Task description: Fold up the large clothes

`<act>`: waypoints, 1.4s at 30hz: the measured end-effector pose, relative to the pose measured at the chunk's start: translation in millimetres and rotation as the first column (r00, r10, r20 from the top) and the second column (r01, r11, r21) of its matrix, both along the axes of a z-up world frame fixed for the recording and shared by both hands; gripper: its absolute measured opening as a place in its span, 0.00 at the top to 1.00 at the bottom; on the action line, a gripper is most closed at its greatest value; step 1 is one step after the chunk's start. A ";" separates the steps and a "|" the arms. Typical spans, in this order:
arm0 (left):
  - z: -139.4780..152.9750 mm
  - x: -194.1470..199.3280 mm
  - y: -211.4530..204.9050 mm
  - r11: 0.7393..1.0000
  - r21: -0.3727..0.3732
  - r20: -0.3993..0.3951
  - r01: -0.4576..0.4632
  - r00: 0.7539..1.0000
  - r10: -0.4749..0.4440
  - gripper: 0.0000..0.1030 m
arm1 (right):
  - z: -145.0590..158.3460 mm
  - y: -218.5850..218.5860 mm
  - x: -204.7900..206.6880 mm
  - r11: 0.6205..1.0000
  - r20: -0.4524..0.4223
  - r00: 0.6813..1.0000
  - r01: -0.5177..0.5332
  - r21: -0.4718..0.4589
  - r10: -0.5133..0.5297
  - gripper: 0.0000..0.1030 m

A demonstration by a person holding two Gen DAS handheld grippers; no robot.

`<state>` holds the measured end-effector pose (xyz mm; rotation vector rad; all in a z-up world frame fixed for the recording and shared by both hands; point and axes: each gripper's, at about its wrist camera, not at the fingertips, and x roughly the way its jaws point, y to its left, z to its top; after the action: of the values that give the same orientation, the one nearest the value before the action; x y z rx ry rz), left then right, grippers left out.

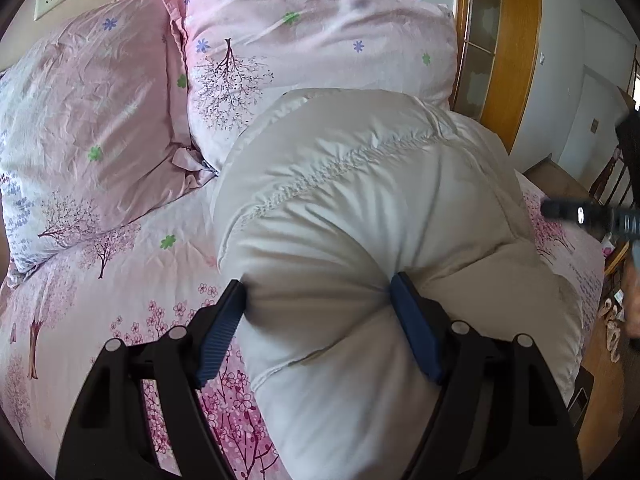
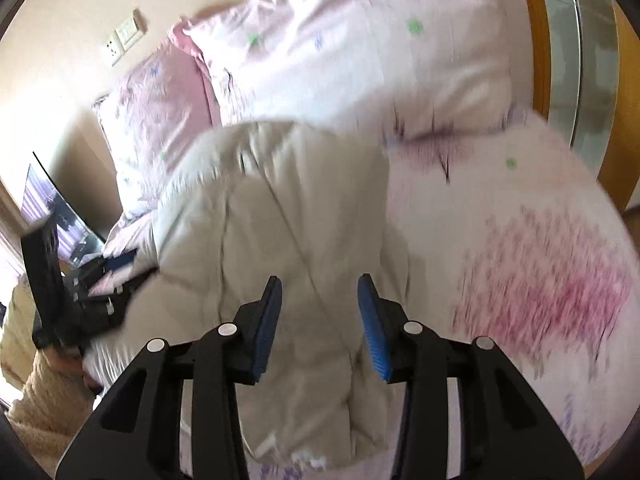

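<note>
Your left gripper (image 1: pixel 318 320) pinches puffy quilted white jacket (image 1: pixel 360 208) w/ ribbed blue pads; right gripper (image 2: pixel 320 324) spread above it, on floral pink bed (image 1: pixel 100 272).

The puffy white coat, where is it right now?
The puffy white coat lies on the pink flowered bed, just below the pillows, with the left gripper squeezing its near edge.

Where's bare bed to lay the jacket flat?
Free: sheet right of the white puffy jacket, toward the wooden frame; also the sheet left of it, below the pillows. Crowded: the head end, and around the left gripper clamping the jacket.
</note>
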<state>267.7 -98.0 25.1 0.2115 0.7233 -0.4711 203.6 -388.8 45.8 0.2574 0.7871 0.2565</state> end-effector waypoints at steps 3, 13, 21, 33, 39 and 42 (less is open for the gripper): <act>-1.1 -0.5 -1.9 1.000 0.009 0.005 0.000 1.000 0.000 0.26 | 7.1 13.5 20.2 0.998 0.010 1.000 -0.008 -0.064 0.009 0.62; 3.5 -2.8 0.4 0.999 -0.041 0.031 0.003 1.000 -0.001 0.26 | -34.4 30.6 69.9 0.989 -0.195 0.980 -0.062 -0.132 0.035 0.61; 33.1 5.2 31.8 0.994 -0.104 0.051 -0.031 0.998 0.037 0.15 | -49.3 20.5 75.8 0.996 -0.238 0.970 -0.067 -0.058 0.052 0.61; 3.9 22.4 16.1 0.999 -0.037 -0.075 -0.023 0.997 0.020 0.14 | -50.8 25.9 75.5 0.996 -0.252 0.967 -0.055 -0.069 0.036 0.60; -4.0 23.6 14.5 1.000 -0.010 -0.084 -0.027 0.996 0.026 0.14 | -26.8 23.9 43.5 0.995 -0.136 0.991 -0.014 -0.097 0.000 0.60; -5.0 23.7 14.3 1.000 -0.007 -0.085 -0.030 0.996 0.029 0.14 | -13.8 19.9 22.6 0.998 -0.080 0.997 -0.024 -0.052 0.020 0.60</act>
<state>291.3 -83.6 20.1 0.1734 0.8062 -0.4574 226.3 -368.9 32.0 0.2100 0.8745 0.2469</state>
